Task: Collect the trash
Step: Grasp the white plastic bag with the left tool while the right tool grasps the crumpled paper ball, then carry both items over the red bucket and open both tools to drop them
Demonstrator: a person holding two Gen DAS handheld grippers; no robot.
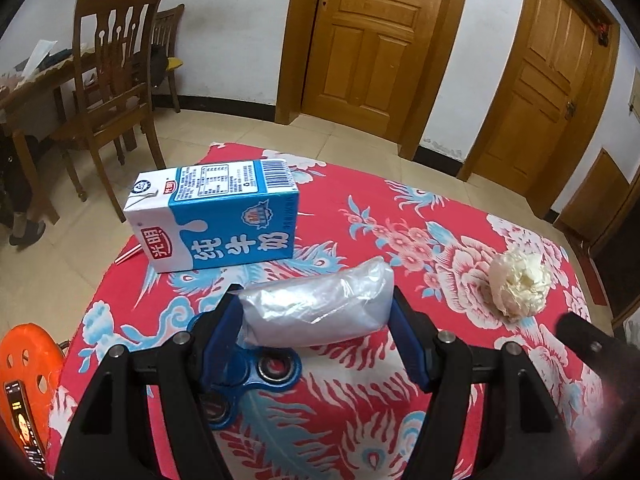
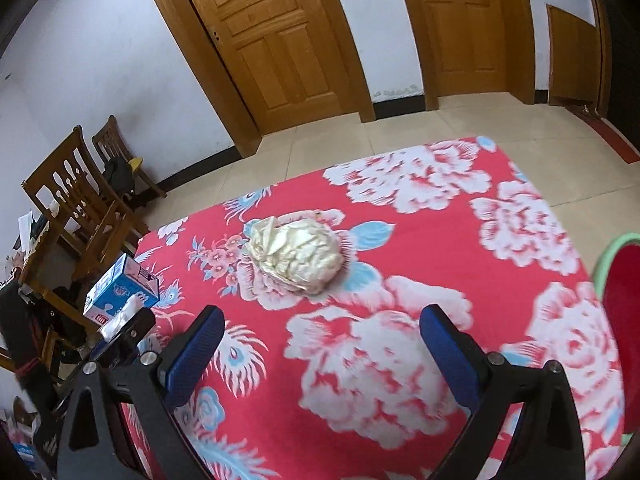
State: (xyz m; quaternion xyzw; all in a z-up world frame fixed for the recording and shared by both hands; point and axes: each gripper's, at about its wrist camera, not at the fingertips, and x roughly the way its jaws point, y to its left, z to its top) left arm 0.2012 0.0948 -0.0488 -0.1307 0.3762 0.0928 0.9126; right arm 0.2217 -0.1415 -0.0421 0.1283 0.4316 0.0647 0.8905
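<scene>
L claw (image 1: 316, 320) is clenched on a clear plastic bag (image 1: 320, 308), pads pressing both ends, just above the red floral worktop (image 1: 360, 420). Milk carton (image 1: 216, 216) lies on its side just beyond, far-left. Crumpled paper ball (image 1: 520, 284) sits to the right, apart from both. R claw (image 2: 320, 344) is released, nothing between its pads, paper ball ahead of it.

The milk carton (image 1: 216, 216) reads "光明" and "纯牛奶".
</scene>
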